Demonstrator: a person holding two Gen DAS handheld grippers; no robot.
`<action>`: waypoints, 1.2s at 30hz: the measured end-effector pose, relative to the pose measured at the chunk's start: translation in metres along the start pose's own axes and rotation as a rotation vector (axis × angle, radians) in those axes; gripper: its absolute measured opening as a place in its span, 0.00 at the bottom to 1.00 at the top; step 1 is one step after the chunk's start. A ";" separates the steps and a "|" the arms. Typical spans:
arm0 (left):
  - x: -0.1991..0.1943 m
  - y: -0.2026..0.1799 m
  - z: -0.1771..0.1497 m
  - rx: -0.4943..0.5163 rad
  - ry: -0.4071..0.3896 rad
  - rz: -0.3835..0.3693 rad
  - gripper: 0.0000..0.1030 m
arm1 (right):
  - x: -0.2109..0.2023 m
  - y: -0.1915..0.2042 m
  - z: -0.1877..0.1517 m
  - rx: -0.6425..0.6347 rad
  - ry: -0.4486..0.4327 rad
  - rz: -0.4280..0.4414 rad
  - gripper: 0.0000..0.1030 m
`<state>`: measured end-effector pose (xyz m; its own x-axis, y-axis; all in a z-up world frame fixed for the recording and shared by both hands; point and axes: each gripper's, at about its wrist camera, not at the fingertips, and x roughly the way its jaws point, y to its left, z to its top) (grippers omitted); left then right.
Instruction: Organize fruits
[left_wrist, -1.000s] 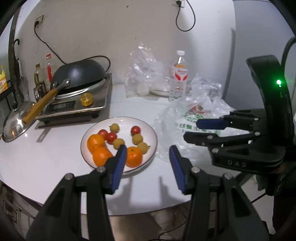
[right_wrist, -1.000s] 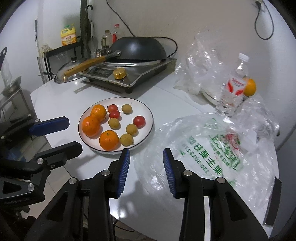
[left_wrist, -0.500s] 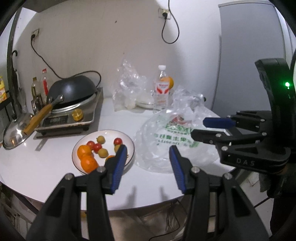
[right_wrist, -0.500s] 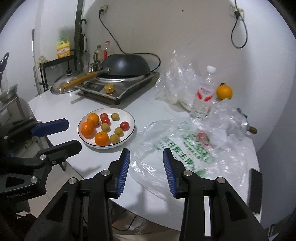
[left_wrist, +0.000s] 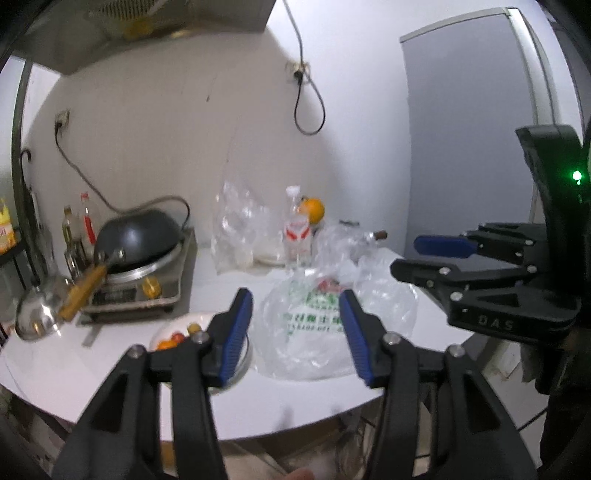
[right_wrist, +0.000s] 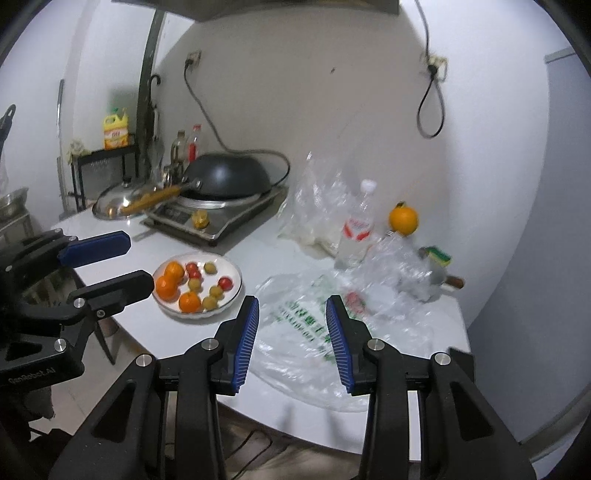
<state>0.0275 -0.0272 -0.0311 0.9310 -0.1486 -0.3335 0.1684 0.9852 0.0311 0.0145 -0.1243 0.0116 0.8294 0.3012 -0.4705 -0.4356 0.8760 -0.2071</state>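
A white plate holds three oranges, small red tomatoes and several small yellow-green fruits on the white table. In the left wrist view the plate is partly hidden behind my left finger. A lone orange sits at the back right; it also shows in the left wrist view. My left gripper is open and empty, held back from the table. My right gripper is open and empty, above a printed plastic bag.
An induction cooker with a black wok stands at the back left, a steel lid beside it. A water bottle and crumpled clear bags stand at the back. The table's front edge is near.
Both grippers have pulled back and up from the table, so the plate and bag look smaller and farther away. Both stay open and empty.
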 end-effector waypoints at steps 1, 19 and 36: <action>-0.003 -0.002 0.004 0.007 -0.011 0.003 0.77 | -0.006 -0.001 0.002 0.002 -0.014 -0.005 0.47; -0.079 -0.029 0.059 0.020 -0.189 0.048 0.89 | -0.102 -0.011 0.038 -0.002 -0.215 -0.085 0.59; -0.129 -0.018 0.075 -0.056 -0.225 0.177 0.90 | -0.155 -0.005 0.049 0.009 -0.323 -0.116 0.67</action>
<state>-0.0709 -0.0323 0.0818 0.9937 0.0171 -0.1104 -0.0154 0.9998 0.0161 -0.0943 -0.1571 0.1277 0.9417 0.3021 -0.1479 -0.3301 0.9143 -0.2346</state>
